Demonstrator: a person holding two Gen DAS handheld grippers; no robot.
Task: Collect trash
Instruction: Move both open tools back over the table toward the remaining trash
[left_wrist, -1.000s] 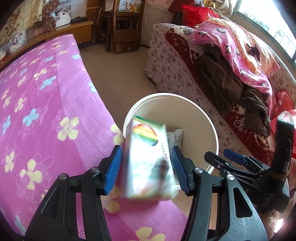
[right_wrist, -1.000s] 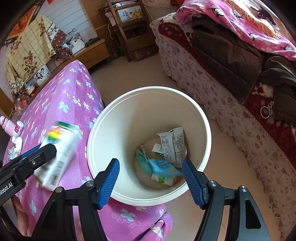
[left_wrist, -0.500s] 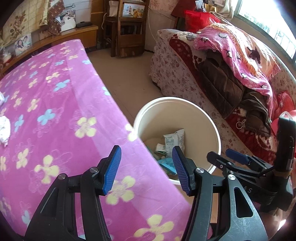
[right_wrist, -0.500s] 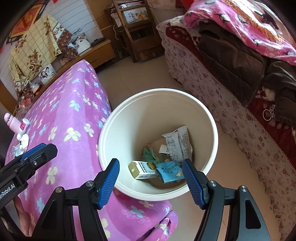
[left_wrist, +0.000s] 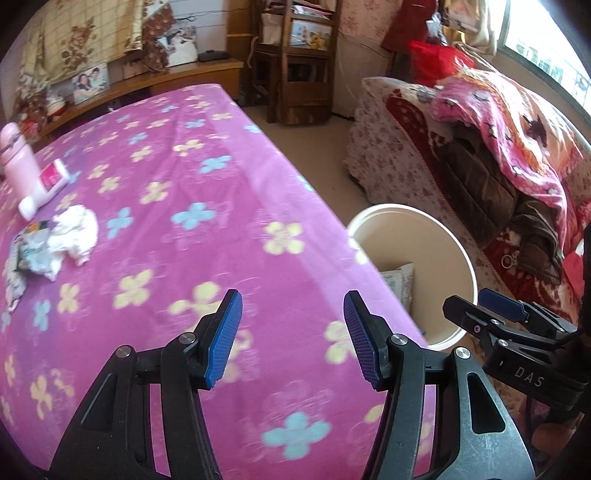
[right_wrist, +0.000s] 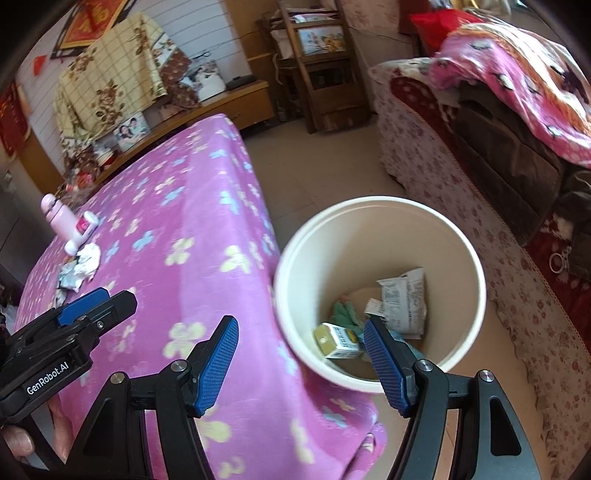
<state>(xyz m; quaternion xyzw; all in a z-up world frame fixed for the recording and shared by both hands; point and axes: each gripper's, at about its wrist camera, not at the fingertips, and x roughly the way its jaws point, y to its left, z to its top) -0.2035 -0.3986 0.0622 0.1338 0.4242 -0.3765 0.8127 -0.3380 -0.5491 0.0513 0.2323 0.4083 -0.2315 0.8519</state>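
Carton and wrappers lie in the bin. Tissue and crumpled wrapper remain on the bench. Both hand-held grippers gape empty.

- My left gripper: black plastic frame with triangular cut-outs, two blue ribbed pads, and a silver screw at each joint.
- My right gripper: the same black frame, blue cross-hatched pads and silver screws.
- Seen from the left gripper, the right gripper's side carries white letters "DAS" and a small pink dot by a screw.
- Seen from the right gripper, the left gripper's side reads "GenRobot.AI" in white.
- Below that lettering, my fingertips show, thumbnail up.
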